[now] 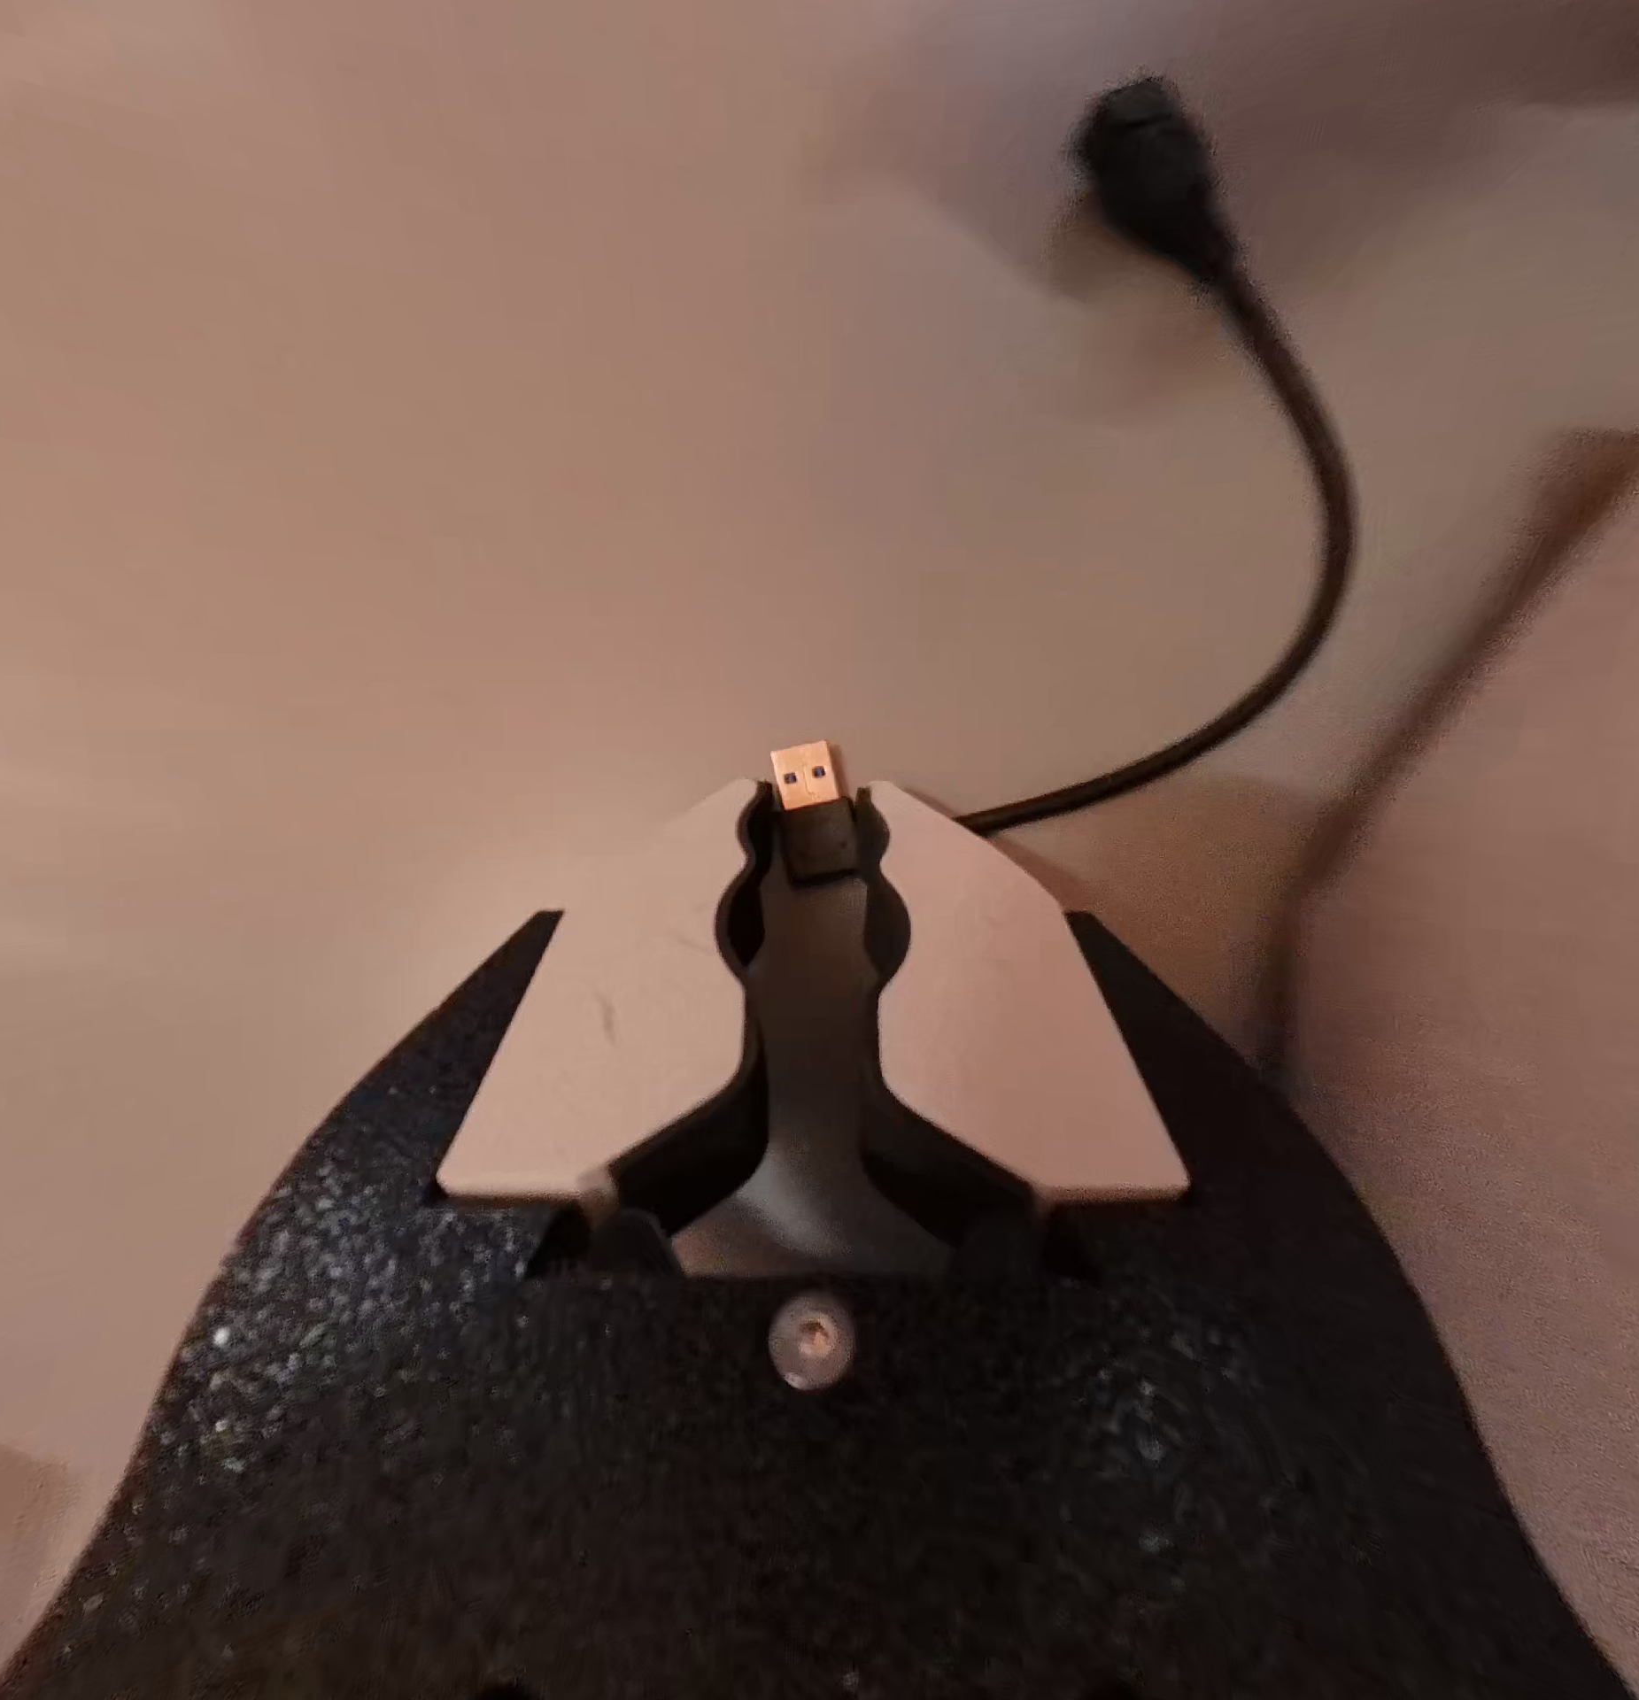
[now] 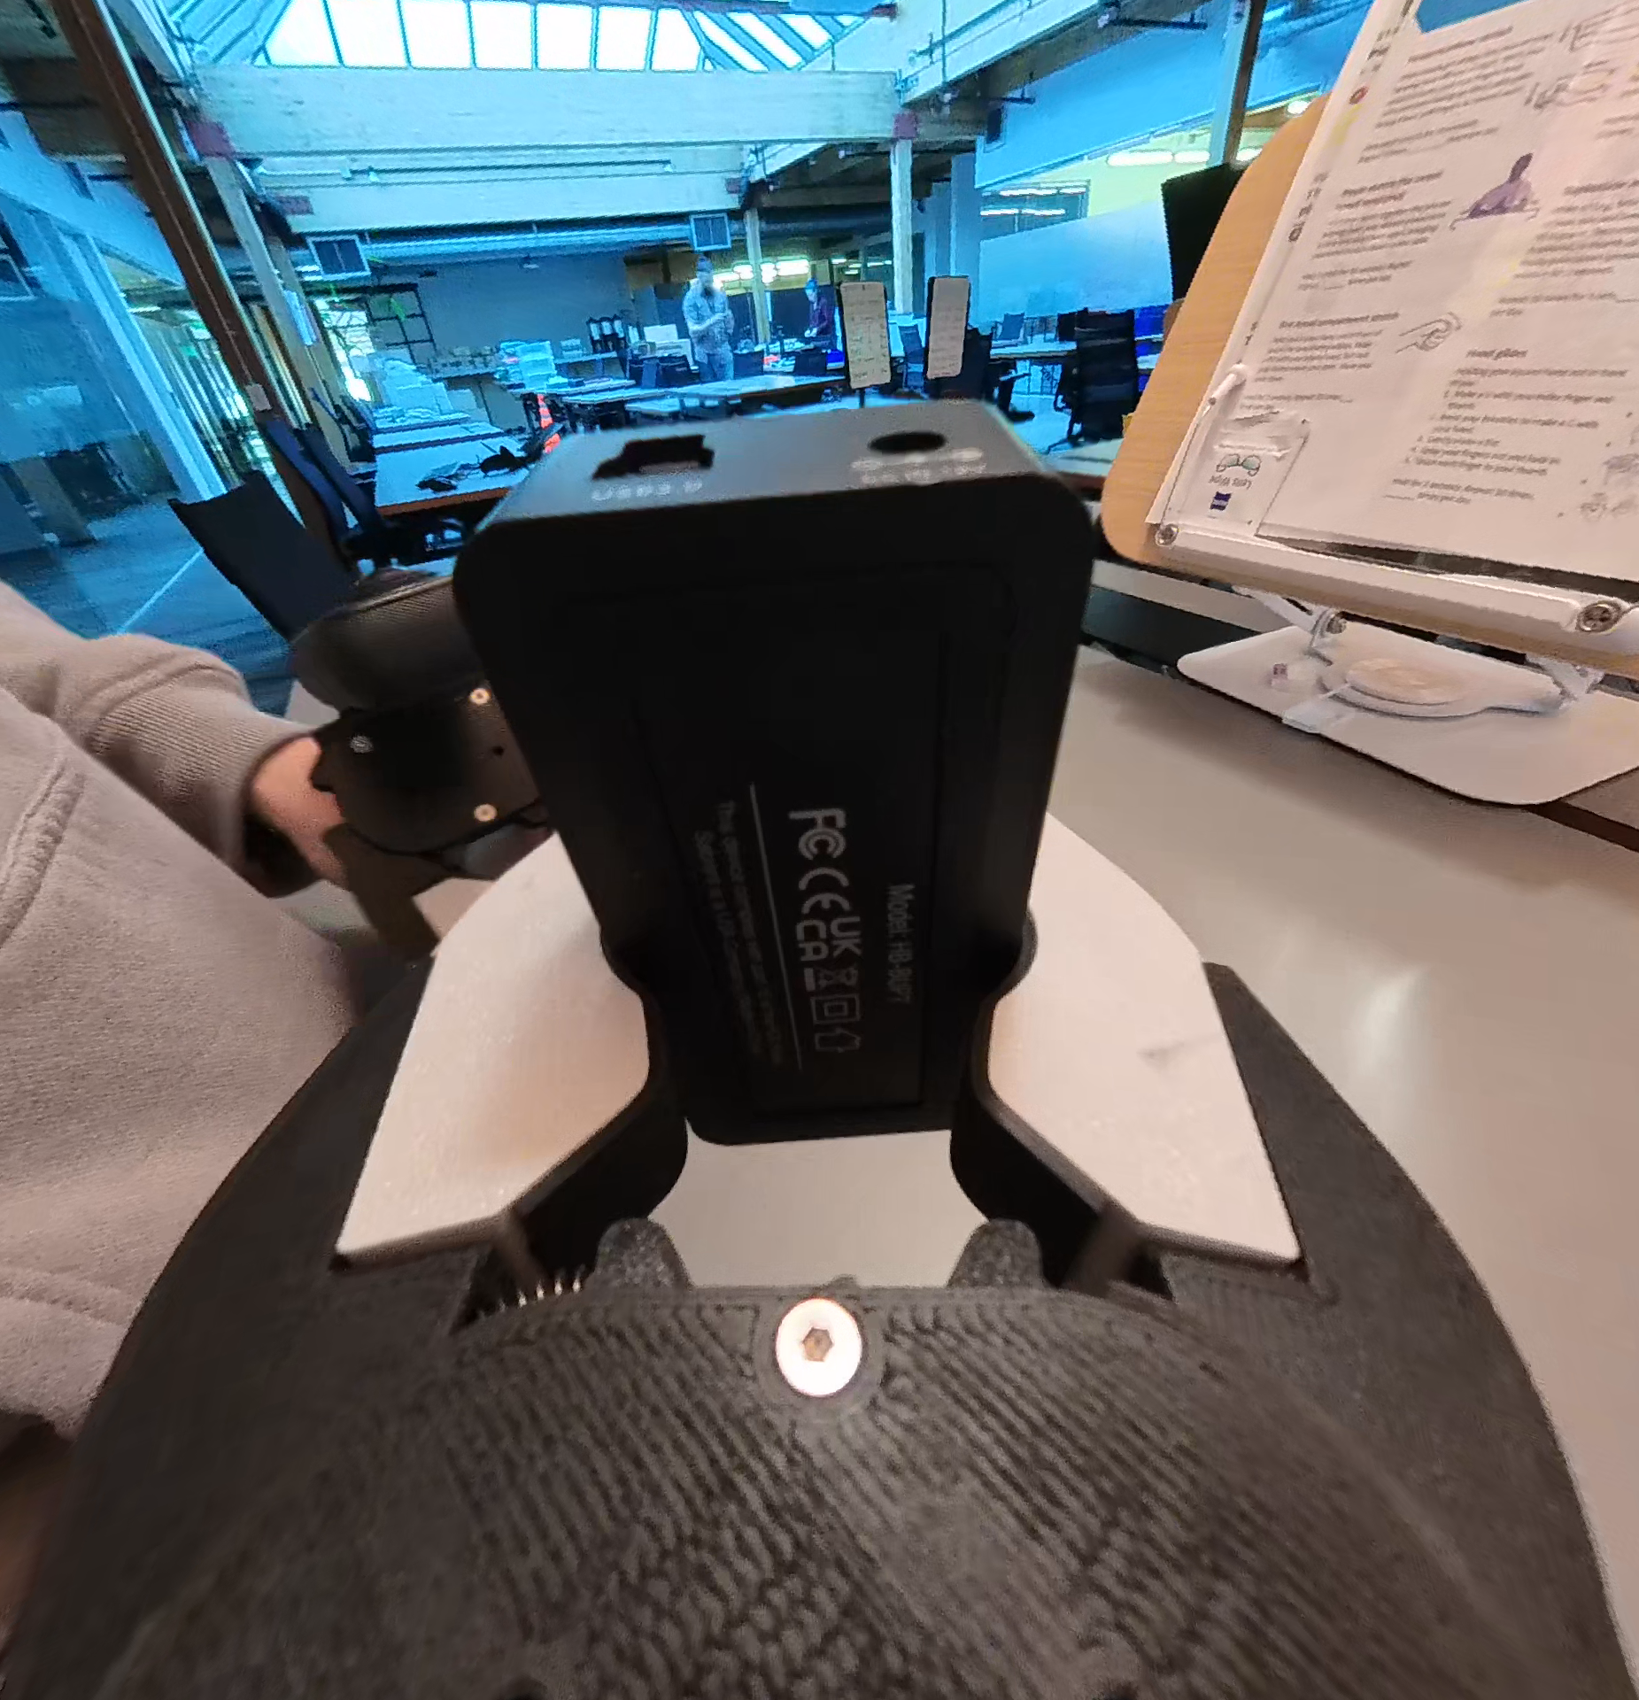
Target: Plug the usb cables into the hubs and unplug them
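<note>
In the left wrist view my left gripper (image 1: 811,800) is shut on the black body of a USB plug (image 1: 808,808); its metal tip sticks out past the fingertips over the pale table. Its black cable (image 1: 1294,635) curves off right to a blurred black connector end (image 1: 1156,198). In the right wrist view my right gripper (image 2: 820,929) is shut on a black USB hub (image 2: 769,736), held upright with its labelled underside facing the camera and two ports on its far end. The left gripper (image 2: 420,754) shows at left behind the hub, held by a hand.
A document stand (image 2: 1404,386) with printed pages sits on the table at right. A grey sleeve (image 2: 89,874) fills the left edge. Beyond lies an open office with desks and chairs. The white table (image 2: 1349,966) extends to the right.
</note>
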Action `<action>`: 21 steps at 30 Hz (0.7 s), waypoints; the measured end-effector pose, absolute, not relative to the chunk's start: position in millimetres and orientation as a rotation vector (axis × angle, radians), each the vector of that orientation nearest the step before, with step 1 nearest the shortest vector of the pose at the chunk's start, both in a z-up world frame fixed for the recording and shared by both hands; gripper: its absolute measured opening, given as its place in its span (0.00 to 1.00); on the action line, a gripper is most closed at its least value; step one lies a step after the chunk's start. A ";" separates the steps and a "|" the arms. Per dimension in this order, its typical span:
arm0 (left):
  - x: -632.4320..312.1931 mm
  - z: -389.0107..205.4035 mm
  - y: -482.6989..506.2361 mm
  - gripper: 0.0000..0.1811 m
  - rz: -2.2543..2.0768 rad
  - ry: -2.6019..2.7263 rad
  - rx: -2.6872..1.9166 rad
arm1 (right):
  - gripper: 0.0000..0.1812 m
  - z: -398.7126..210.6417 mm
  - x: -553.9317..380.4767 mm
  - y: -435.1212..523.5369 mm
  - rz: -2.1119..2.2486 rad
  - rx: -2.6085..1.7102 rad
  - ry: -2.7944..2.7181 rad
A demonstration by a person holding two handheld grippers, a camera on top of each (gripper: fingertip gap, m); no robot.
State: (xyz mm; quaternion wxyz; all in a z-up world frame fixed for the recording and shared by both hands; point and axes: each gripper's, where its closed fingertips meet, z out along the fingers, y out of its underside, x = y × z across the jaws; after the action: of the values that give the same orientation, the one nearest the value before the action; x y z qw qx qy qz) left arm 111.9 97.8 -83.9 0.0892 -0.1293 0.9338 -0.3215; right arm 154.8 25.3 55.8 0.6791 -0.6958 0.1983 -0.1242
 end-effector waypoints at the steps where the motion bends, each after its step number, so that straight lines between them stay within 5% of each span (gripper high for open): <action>1: 126.2 -84.1 100.1 0.09 -0.939 2.732 -0.348 | 0.41 55.8 155.1 25.0 -0.272 -1.561 0.446; 6: 162.5 -72.2 108.1 0.17 -1.004 2.683 -0.609 | 0.41 58.4 155.2 23.1 -0.283 -1.558 0.445; 21: 156.5 -86.8 100.3 0.09 -0.974 2.816 -0.425 | 0.41 56.6 145.0 32.9 -0.245 -1.561 0.382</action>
State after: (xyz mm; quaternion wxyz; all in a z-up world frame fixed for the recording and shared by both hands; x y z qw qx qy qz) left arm 156.5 100.3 -86.8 0.0660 -0.1409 0.9336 -0.3229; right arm 145.0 32.9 56.6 0.6874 -0.6974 0.1705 -0.1095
